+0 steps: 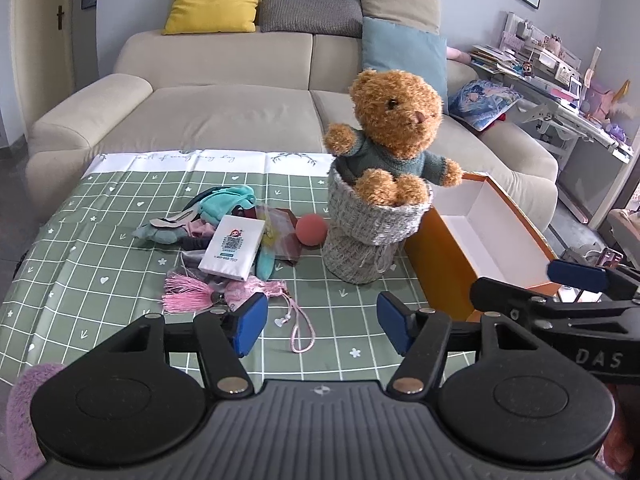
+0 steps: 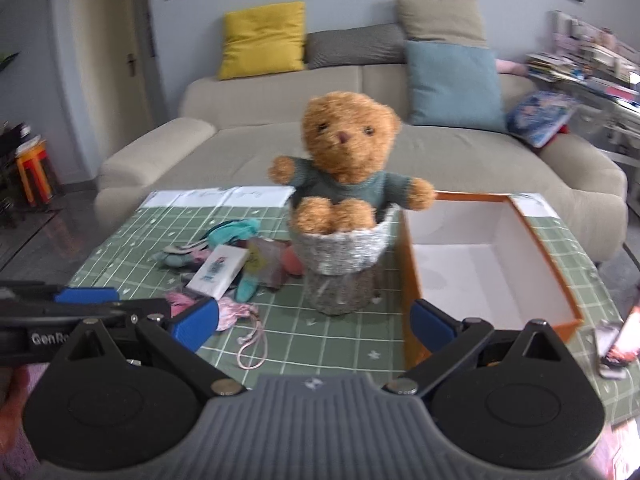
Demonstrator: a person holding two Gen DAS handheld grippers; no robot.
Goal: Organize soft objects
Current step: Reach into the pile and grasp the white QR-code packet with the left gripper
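L gripper (image 1: pixel 322 326), bottom centre of the left wrist view: jaws stood wide apart, nothing between the blue pads, nothing touched; only the green checked cloth (image 1: pixel 100 256) and a pink cord (image 1: pixel 302 330) showed in the gap. R gripper (image 2: pixel 316 326), bottom centre of the right wrist view: jaws also spread wide, empty, touching nothing. Its pads sat low in frame, one in front of the pink pouch (image 2: pixel 234 312), the other in front of the box's near corner. Each gripper poked into the other's view at the frame edge.

Bear (image 1: pixel 394 128), centre-right in the left wrist view, sat upright in a grey knit basket (image 1: pixel 366 244), feet over the rim, one paw reaching over the box edge. Box (image 1: pixel 436 252), orange outside and white inside, stood open and empty just right of the basket.

Count:
- 1 bear, 1 basket, 1 box.
- 1 red ball (image 1: pixel 313 231), just left of the basket.
- 1 white card pack (image 1: pixel 234 246) lying on a heap of soft bits, centre-left; teal and pink cloth pieces there, too tangled to count.
- 1 pink tassel (image 1: pixel 186 294), near the L pad.
- 1 phone (image 2: pixel 618 340), lower right of the right wrist view, blurred.
- Sofa (image 1: pixel 224 108) behind, w/ 5 cushions: yellow, grey, tan, blue, printed.
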